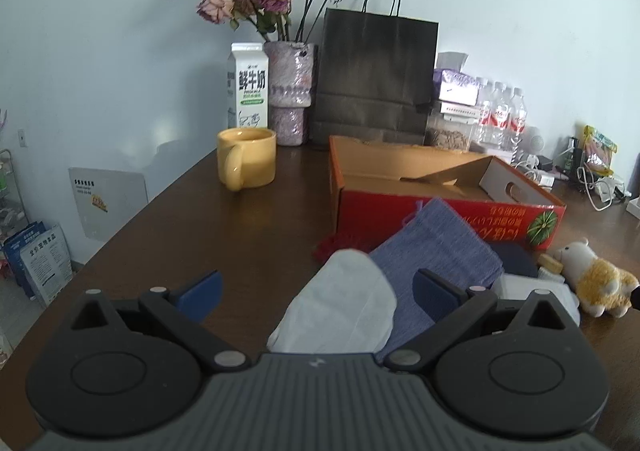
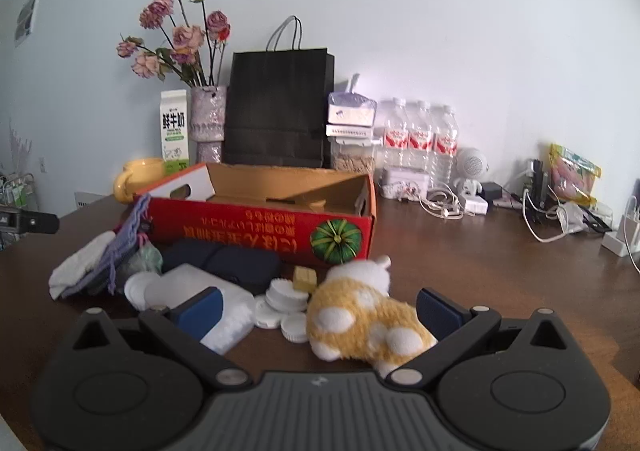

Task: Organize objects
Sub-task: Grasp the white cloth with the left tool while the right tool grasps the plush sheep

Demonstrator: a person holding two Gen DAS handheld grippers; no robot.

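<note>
An open red cardboard box (image 1: 436,211) (image 2: 260,231) lies on the brown table, with a heap of small things in front of it. My left gripper (image 1: 316,291) is open; a white cloth (image 1: 340,307) and a blue knitted pouch (image 1: 436,251) lie between its fingers. My right gripper (image 2: 320,309) is open around a yellow-and-white plush toy (image 2: 360,323) (image 1: 596,279). Beside the toy are white round caps (image 2: 280,303), a white case (image 2: 212,291), a dark blue case (image 2: 228,263) and a small yellow block (image 2: 304,277).
A yellow mug (image 1: 246,159), a milk carton (image 1: 248,87), a vase of dried roses (image 1: 288,91) and a black paper bag (image 1: 376,79) stand at the back. Water bottles (image 2: 420,139), chargers and cables (image 2: 540,211) crowd the right. The table edge (image 1: 120,227) runs along the left.
</note>
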